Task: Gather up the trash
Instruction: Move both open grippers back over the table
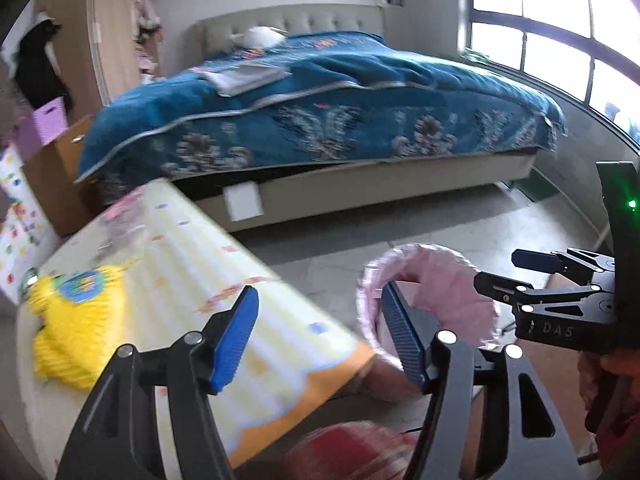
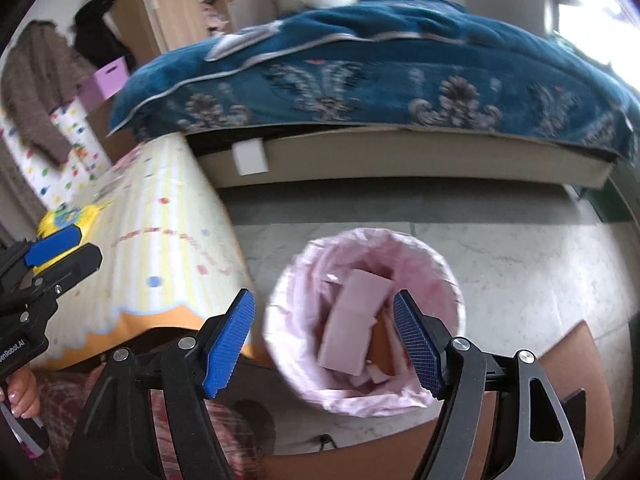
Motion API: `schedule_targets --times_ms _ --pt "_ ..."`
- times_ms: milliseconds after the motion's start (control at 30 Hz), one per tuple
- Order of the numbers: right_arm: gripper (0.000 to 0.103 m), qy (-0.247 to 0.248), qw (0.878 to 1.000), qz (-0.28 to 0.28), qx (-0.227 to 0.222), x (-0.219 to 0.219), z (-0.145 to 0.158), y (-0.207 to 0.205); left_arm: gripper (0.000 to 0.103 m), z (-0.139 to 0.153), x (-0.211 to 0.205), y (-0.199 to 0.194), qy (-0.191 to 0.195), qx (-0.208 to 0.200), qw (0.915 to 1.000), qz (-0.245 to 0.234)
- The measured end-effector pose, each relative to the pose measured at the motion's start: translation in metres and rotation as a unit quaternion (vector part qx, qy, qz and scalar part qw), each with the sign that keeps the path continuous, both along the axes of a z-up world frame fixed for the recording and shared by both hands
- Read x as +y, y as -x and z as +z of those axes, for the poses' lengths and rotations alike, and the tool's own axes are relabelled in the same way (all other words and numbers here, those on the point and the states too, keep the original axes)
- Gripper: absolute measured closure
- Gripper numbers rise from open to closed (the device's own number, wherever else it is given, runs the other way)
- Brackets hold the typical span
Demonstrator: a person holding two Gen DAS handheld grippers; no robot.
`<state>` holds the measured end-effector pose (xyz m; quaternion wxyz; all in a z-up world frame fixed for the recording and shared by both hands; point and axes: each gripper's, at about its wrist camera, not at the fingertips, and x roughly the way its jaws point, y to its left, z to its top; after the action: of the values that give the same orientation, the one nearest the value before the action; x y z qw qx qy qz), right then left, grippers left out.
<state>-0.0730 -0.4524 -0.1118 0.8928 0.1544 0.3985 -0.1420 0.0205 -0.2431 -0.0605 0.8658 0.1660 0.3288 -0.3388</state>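
A round bin with a pink liner (image 2: 280, 300) stands on the floor beside the table. Inside it lie a pale pink box (image 2: 352, 324) and a brown cardboard piece (image 2: 382, 344). My right gripper (image 2: 323, 298) hangs open right above the bin, nothing between its blue pads. My left gripper (image 1: 319, 290) is open too and holds nothing, over the table's corner next to the bin (image 1: 440, 280). A yellow ribbed item (image 1: 72, 328) lies on the table's cloth (image 1: 192, 264). Each gripper shows in the other's view: right (image 1: 498, 269), left (image 2: 86, 250).
A bed with a blue cover (image 1: 320, 112) runs along the far side of the grey floor (image 2: 520, 248). A purple box (image 1: 50, 120) and a wardrobe (image 1: 80, 20) stand at the left. A brown board (image 2: 580, 352) sits near the bin. A person's red-patterned lap (image 1: 352, 448) is below.
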Motion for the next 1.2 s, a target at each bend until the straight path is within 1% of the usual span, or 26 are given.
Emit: schedule_targets --times_ms 200,267,300,333,367,467,500,533,567,700,800,967,1000,1067,1100,1133,1200 --pt "0.031 0.016 0.997 0.069 -0.009 0.055 0.023 -0.026 0.037 0.013 0.07 -0.009 0.006 -0.017 0.9973 0.071" --pt "0.031 0.02 0.996 0.086 -0.012 0.071 0.027 -0.034 0.036 0.016 0.098 -0.015 0.011 -0.019 0.9948 0.1" --pt "0.031 0.028 0.994 0.107 -0.019 0.088 0.032 -0.041 0.036 0.018 0.112 -0.018 0.012 -0.02 0.993 0.116" --pt "0.031 0.032 0.992 0.116 -0.022 0.096 0.034 -0.044 0.036 0.018 0.121 -0.02 0.013 -0.02 0.9917 0.127" --pt "0.031 0.043 0.989 0.138 -0.03 0.114 0.039 -0.051 0.036 0.019 0.134 -0.024 0.013 -0.02 0.9896 0.142" --pt "0.031 0.048 0.985 0.161 -0.042 0.136 0.045 -0.061 0.036 0.02 0.172 -0.034 0.018 -0.019 0.9828 0.183" --pt "0.031 0.052 0.981 0.178 -0.05 0.153 0.051 -0.072 0.035 0.02 0.186 -0.038 0.019 -0.019 0.9797 0.198" --pt "0.031 0.055 0.981 0.181 -0.05 0.158 0.052 -0.074 0.034 0.02 0.199 -0.041 0.02 -0.018 0.9767 0.213" --pt "0.031 0.063 0.978 0.191 -0.051 0.171 0.056 -0.083 0.033 0.02 0.208 -0.044 0.021 -0.018 0.9742 0.224" --pt "0.031 0.071 0.974 0.21 -0.047 0.201 0.061 -0.11 0.032 0.019 0.249 -0.059 0.023 -0.016 0.9618 0.272" --pt "0.031 0.077 0.971 0.222 -0.046 0.223 0.064 -0.136 0.032 0.019 0.268 -0.07 0.018 -0.023 0.9542 0.298" --pt "0.032 0.088 0.968 0.232 -0.043 0.241 0.065 -0.166 0.032 0.026 0.297 -0.099 0.009 -0.035 0.943 0.331" --pt "0.032 0.088 0.967 0.234 -0.043 0.244 0.066 -0.183 0.032 0.028 0.302 -0.108 0.008 -0.037 0.9412 0.336" --pt "0.032 0.087 0.968 0.233 -0.043 0.243 0.064 -0.193 0.032 0.029 0.307 -0.122 0.004 -0.041 0.939 0.342" --pt "0.032 0.087 0.969 0.229 -0.042 0.242 0.063 -0.212 0.032 0.029 0.308 -0.13 0.002 -0.042 0.9384 0.343" --pt "0.032 0.087 0.969 0.228 -0.041 0.24 0.062 -0.218 0.032 0.029 0.31 -0.14 0.0 -0.042 0.9386 0.343" --pt "0.032 0.088 0.971 0.219 -0.038 0.237 0.058 -0.247 0.032 0.026 0.31 -0.162 -0.005 -0.038 0.9394 0.341"
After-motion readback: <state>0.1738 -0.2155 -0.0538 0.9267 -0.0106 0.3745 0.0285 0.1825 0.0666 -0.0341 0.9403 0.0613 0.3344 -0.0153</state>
